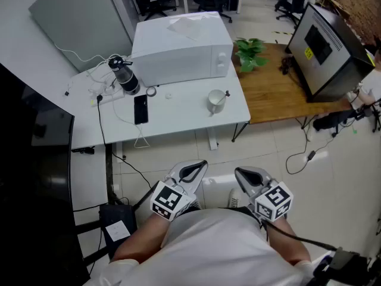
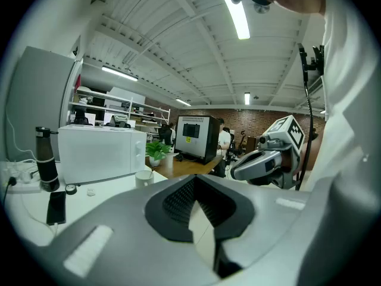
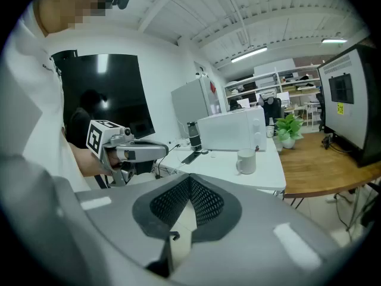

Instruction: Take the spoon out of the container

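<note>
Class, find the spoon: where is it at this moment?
In the head view the spoon stands in the white cup on the right part of the white table, just in front of the microwave.

— Centre frame?
— White microwave (image 1: 181, 46), white container (image 1: 215, 102), white tabletop (image 1: 178, 119), black phone (image 1: 140, 109).
— Upper right?
— Green plant (image 1: 250, 51), brown wooden tabletop (image 1: 274, 94).
— Bottom?
— Left tool (image 1: 200, 167) and right tool (image 1: 240, 173): grey, their cubes patterned with black-and-white squares.

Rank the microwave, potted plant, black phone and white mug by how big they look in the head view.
1. microwave, clearly largest
2. potted plant
3. black phone and white mug: they look about alike, so no ranking between them
</note>
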Action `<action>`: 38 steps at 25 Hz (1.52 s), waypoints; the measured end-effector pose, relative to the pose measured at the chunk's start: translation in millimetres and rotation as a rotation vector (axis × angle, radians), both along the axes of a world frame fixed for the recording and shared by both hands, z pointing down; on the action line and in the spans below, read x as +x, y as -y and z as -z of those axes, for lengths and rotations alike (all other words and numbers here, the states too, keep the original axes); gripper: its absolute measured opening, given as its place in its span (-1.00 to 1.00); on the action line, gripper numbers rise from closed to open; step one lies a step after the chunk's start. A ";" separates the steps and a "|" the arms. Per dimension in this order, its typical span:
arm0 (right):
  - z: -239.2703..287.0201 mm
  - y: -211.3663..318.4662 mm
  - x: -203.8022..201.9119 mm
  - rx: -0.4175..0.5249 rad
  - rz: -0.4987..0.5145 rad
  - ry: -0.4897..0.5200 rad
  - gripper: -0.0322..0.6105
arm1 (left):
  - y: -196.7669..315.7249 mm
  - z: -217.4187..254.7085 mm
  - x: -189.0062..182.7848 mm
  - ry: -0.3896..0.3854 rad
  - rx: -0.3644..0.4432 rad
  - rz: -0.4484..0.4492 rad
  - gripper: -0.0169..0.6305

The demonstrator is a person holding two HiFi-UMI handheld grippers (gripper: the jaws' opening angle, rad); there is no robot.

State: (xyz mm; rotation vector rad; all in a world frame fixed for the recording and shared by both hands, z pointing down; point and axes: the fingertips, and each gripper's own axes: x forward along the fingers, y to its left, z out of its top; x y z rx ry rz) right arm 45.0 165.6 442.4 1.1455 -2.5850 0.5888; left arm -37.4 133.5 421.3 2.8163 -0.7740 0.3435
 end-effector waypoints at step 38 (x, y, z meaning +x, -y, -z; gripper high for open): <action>-8.6 232.4 12.7 -0.004 0.194 0.014 -0.88 | 195.3 -18.9 27.4 0.023 -0.043 0.135 -0.93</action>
